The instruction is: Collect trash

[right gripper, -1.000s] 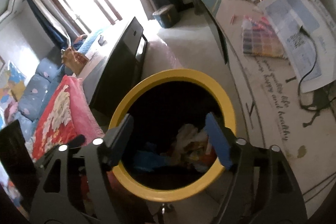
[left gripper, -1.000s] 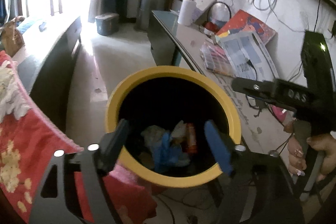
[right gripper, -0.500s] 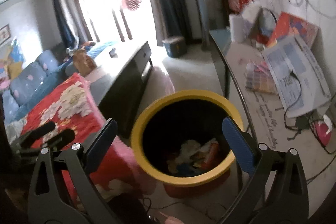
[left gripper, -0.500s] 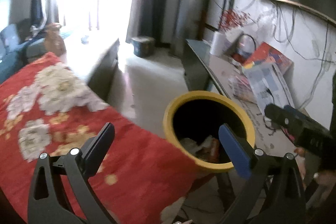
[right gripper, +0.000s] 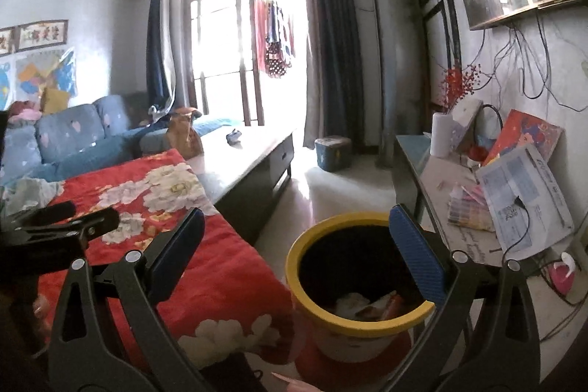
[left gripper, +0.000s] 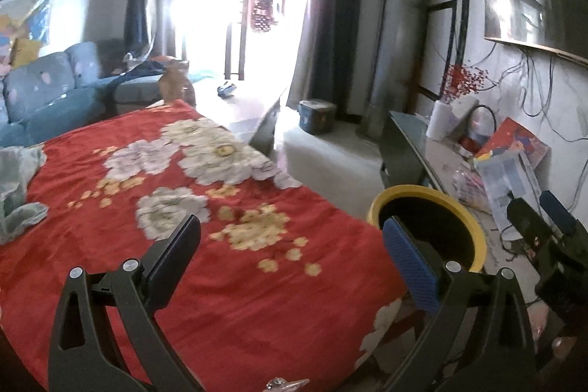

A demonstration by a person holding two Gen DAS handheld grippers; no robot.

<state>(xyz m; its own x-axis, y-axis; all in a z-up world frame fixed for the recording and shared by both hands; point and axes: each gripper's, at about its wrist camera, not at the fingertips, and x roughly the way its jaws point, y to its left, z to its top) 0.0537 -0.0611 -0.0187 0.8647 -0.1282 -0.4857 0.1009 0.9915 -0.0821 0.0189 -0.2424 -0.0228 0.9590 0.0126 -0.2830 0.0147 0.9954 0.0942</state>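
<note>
- Left wrist view: the left gripper is seen with its jaws spread wide, having just been opening, and nothing lies between them.
- The yellow-rimmed bin stands ahead and to the right of this gripper, partly hidden behind its blue right finger; its contents cannot be made out from here.
- Directly ahead and below, the red floral blanket is spread. A pale crumpled cloth lies far to the left on it; whether it is trash cannot be told.
- The right gripper is seen at the right edge, nearer the bin.
- Right wrist view: the right gripper is likewise held apart, its jaws having just been opening, with nothing clamped.
- The bin sits just ahead and slightly right, below the fingertips, upright, with trash lying in its bottom.
- The side table with papers and cables stands to the right, the dark coffee table ahead left.
- Any further trash is judged to lie left, over the blanket; nothing is seen blocking that path.
</note>
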